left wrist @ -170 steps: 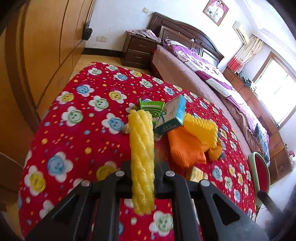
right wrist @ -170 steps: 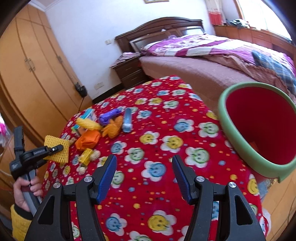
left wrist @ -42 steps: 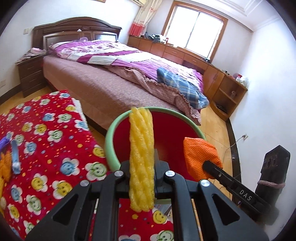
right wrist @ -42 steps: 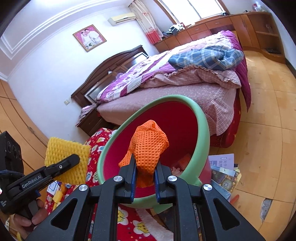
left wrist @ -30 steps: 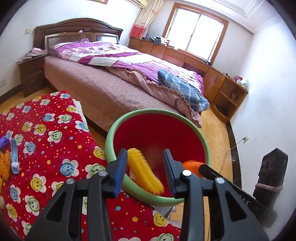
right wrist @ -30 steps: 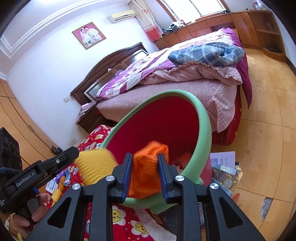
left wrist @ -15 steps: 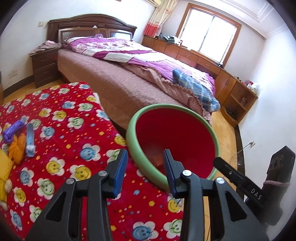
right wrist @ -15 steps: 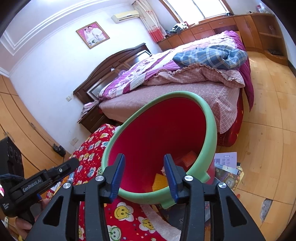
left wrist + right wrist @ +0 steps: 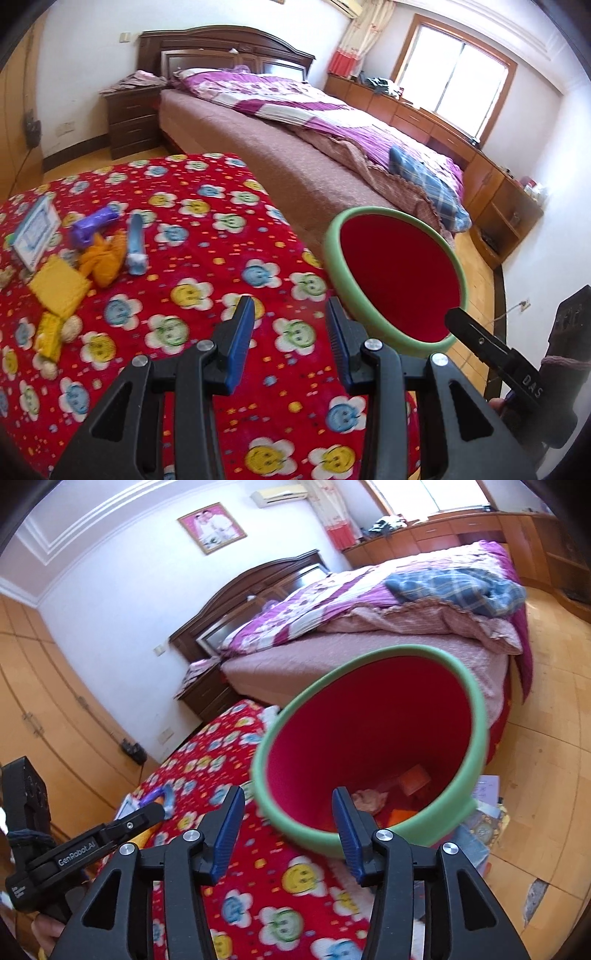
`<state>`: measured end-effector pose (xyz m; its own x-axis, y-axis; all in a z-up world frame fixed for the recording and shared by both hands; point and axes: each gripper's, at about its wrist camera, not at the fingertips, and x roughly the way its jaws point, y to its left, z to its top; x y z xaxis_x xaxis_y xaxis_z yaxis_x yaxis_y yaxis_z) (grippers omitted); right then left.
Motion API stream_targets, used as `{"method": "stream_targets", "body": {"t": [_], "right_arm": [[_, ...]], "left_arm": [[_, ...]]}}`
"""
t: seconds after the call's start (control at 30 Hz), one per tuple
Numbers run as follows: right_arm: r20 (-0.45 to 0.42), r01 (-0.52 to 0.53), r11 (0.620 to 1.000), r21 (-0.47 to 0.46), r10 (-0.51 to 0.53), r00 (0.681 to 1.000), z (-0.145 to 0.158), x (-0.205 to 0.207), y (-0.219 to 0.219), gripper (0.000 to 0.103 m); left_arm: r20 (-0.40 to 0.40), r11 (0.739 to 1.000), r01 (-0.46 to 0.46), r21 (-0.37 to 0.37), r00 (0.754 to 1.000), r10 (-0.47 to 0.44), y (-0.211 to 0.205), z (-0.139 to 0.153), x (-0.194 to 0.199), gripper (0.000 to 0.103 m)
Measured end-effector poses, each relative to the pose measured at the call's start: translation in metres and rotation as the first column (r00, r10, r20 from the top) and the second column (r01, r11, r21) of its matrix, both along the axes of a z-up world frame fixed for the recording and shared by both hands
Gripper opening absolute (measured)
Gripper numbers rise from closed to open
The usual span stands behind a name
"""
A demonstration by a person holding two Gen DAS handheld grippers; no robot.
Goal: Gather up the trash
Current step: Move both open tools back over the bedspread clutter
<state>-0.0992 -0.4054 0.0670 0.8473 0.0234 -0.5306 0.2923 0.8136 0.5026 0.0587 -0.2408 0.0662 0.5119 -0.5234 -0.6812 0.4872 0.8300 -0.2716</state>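
Observation:
A red bin with a green rim (image 9: pixel 332 266) (image 9: pixel 476 716) stands off the table's right edge, with orange and pale scraps (image 9: pixel 369 799) at its bottom. My left gripper (image 9: pixel 290 338) is open and empty over the red flowered tablecloth (image 9: pixel 207 229). My right gripper (image 9: pixel 288 829) is open and empty just in front of the bin. Trash lies at the table's left: a yellow foam net (image 9: pixel 59 286), an orange net (image 9: pixel 103 258), a blue tube (image 9: pixel 136 243), a purple wrapper (image 9: pixel 94 229) and a small box (image 9: pixel 35 232).
A large bed (image 9: pixel 295 133) with purple bedding runs behind the table and bin. A nightstand (image 9: pixel 135 120) stands at the back. Wooden wardrobes (image 9: pixel 44 701) line the left. Papers (image 9: pixel 484 805) lie on the wooden floor beside the bin.
Both grippers opened and dropped the yellow net and the orange net into the bin. The left gripper has since swung left, back over the table toward the trash pile.

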Motion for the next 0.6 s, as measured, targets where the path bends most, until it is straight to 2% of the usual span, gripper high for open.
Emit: {"method": "stream_targets", "body": {"t": [0.3,0.6], "right_arm": [[-0.003,-0.097,0.995,-0.034,0.097,0.995,0.008,0.014,0.039,0.063],[-0.019,-0.165,0.985,-0.041,0.164,0.986,0.01,0.024,0.073,0.064]], "left_arm": [[-0.01,0.994,-0.109,-0.006,0.994,0.109,0.049,0.004,-0.001,0.04],[-0.011,0.973,-0.23,-0.001,0.973,0.23,0.105,0.006,0.001,0.04]]}}
